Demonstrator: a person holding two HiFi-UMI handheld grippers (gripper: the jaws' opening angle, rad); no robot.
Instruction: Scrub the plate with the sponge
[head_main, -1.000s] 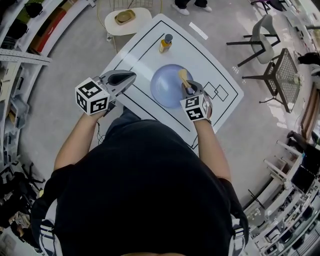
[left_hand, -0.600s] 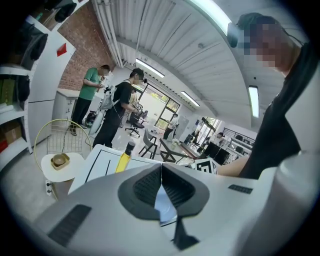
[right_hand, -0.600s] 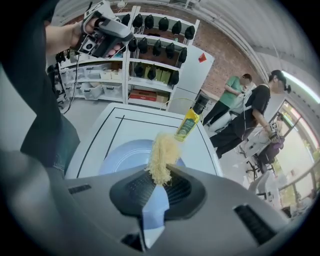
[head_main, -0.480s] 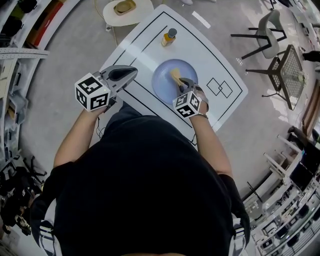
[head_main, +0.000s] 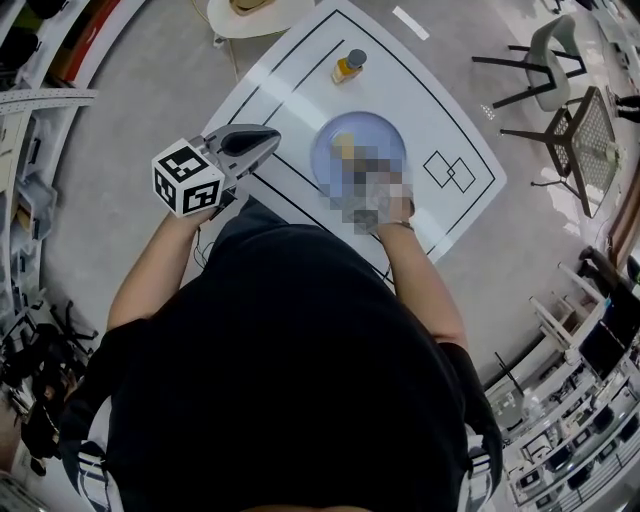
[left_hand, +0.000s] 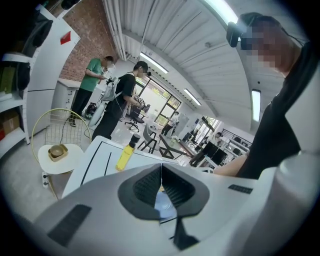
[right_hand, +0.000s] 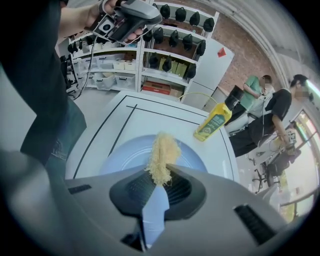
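A light blue plate (head_main: 375, 135) lies on the white table (head_main: 300, 70). In the right gripper view the plate (right_hand: 122, 155) sits just beyond the jaws. My right gripper (right_hand: 161, 181) is shut on a yellow fibrous sponge (right_hand: 161, 154), which hangs over the plate's middle. In the head view the sponge (head_main: 345, 148) shows on the plate's left part, and a mosaic patch covers the right gripper. My left gripper (head_main: 268, 138) is shut and holds nothing, hovering at the table's left edge, apart from the plate. Its jaws (left_hand: 161, 172) meet in the left gripper view.
A yellow bottle (head_main: 349, 66) with a dark cap stands beyond the plate, also seen as the bottle (right_hand: 214, 121). A round side table (left_hand: 56, 152) with a small bowl stands off the far left corner. Chairs (head_main: 545, 60) are at the right, shelves at the left, people in the background.
The right gripper has carried the sponge from the plate's right side toward its left part. The left gripper has hardly moved.
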